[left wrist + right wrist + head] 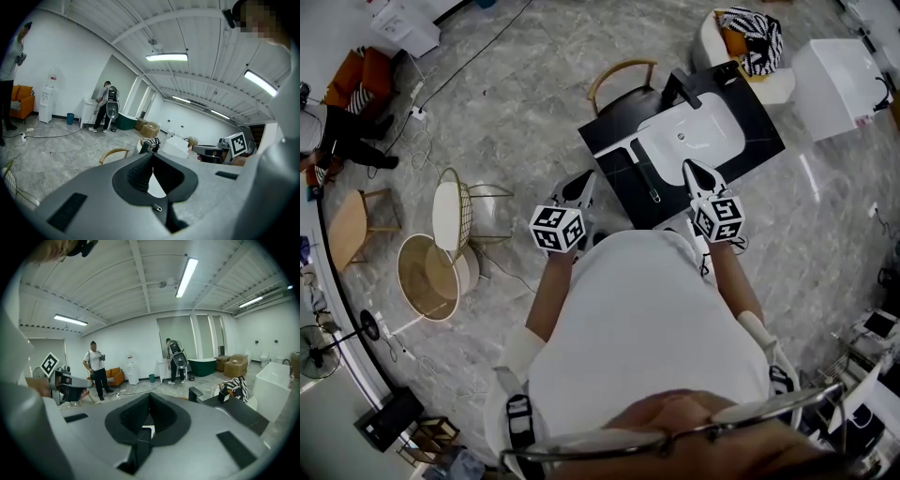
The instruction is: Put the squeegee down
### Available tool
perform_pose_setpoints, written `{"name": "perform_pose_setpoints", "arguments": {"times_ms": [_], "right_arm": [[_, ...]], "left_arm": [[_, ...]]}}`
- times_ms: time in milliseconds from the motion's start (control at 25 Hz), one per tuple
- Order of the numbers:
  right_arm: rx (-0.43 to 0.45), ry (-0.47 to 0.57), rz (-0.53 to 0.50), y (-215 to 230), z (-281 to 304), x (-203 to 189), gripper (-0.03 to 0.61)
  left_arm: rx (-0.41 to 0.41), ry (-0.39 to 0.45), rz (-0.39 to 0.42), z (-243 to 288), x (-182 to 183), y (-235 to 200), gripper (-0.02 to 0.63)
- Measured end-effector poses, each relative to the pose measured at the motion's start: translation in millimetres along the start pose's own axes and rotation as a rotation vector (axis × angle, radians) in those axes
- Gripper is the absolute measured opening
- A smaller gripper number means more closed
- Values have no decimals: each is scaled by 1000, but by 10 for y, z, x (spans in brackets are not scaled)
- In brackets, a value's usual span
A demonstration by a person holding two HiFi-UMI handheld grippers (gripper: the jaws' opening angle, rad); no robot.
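Observation:
The squeegee [645, 173], dark and slim with a small metal loop at its near end, lies flat on the black countertop [614, 145], just left of the white sink [698, 136]. My left gripper [586, 178] hangs at the counter's left front corner, left of the squeegee, its jaws meeting at the tips [152, 159] with nothing between them. Through the gap under its pads I see the squeegee's looped end [157, 207]. My right gripper [691, 169] is over the sink's front rim, right of the squeegee, jaws pressed together and empty [149, 397].
A black faucet [680, 89] stands behind the sink, and a wooden chair [623, 75] behind the counter. A wire stool [450, 216] and a round basket [427, 277] are on the floor to the left. A white block [839, 84] sits far right. People stand across the room [96, 369].

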State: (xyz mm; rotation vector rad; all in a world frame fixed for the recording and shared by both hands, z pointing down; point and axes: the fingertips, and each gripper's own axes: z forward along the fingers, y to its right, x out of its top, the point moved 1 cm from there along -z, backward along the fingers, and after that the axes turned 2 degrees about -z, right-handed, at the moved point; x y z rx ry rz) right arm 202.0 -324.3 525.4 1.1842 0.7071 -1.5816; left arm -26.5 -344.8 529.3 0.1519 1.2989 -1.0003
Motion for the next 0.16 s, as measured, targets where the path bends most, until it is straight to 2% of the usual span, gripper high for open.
{"name": "perform_pose_setpoints", "arguments": {"times_ms": [160], "right_arm": [[3, -1, 1, 9, -5, -14, 5]], "left_arm": [[2, 3, -3, 2, -8, 2, 5]]}}
